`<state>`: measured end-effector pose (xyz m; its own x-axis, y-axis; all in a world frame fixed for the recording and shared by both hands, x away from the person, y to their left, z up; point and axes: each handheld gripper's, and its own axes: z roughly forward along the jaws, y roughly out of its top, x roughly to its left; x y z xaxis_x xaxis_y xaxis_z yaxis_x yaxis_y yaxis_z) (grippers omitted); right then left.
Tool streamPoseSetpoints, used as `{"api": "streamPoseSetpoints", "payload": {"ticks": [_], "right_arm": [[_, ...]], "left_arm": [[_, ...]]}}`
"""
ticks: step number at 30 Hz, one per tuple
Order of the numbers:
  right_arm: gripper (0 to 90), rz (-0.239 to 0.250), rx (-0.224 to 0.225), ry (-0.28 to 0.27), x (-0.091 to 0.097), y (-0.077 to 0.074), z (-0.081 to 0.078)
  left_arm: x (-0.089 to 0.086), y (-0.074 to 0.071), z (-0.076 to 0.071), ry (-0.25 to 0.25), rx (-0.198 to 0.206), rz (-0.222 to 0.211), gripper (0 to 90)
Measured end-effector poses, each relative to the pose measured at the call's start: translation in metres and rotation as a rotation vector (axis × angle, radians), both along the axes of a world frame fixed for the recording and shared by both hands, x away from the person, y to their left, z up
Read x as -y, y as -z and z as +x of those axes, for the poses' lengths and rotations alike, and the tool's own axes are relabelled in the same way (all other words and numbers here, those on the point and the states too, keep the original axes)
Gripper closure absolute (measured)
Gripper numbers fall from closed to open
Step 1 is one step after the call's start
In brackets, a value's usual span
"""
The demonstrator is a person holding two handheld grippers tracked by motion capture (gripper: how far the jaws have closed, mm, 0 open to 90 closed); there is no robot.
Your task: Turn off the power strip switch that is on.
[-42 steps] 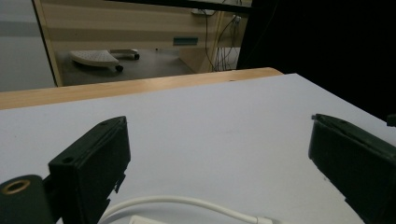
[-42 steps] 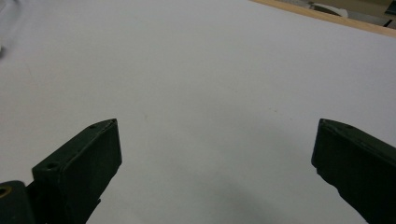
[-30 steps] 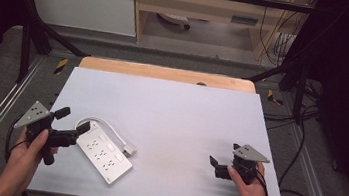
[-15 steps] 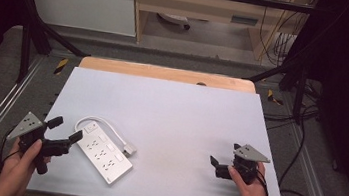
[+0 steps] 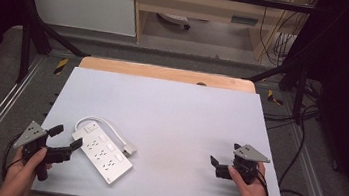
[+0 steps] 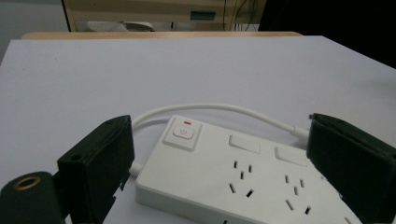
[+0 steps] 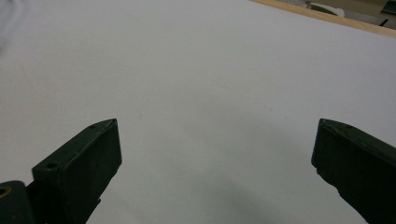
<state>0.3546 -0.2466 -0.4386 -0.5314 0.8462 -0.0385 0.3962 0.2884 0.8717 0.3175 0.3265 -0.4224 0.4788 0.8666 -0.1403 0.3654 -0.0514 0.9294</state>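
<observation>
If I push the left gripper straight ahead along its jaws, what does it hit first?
Most likely the white power strip: the left gripper is open, its jaws wide on either side of the strip's switch end. Contact isn't visible, so the gap is hard to judge.

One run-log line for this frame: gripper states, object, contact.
left gripper: open, beside power strip, no contact | right gripper: open, empty, over bare table | power strip: flat on table, near-left, cable looped behind it

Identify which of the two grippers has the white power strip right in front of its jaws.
The left gripper: its open jaws face the power strip; the right gripper faces bare table.
</observation>
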Motion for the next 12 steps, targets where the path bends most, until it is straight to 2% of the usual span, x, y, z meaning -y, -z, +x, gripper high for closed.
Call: {"api": "streamPoseSetpoints", "payload": {"ticks": [5, 9, 12], "right_arm": [[2.1, -0.005, -0.004, 0.005, 0.0004, 0.0005, 0.0004], [2.0, -0.014, -0.007, 0.017, 0.0015, 0.0012, 0.0011], [2.0, -0.025, -0.039, 0.050, 0.0027, 0.0043, 0.0039]], "left_arm": [[0.0015, 0.0046, -0.0001, 0.021, -0.014, 0.010, 7.5], [0.0062, 0.0092, 0.0007, 0.039, -0.042, 0.031, 7.5], [0.0082, 0.0081, 0.0008, 0.030, -0.044, 0.026, 7.8]]}}
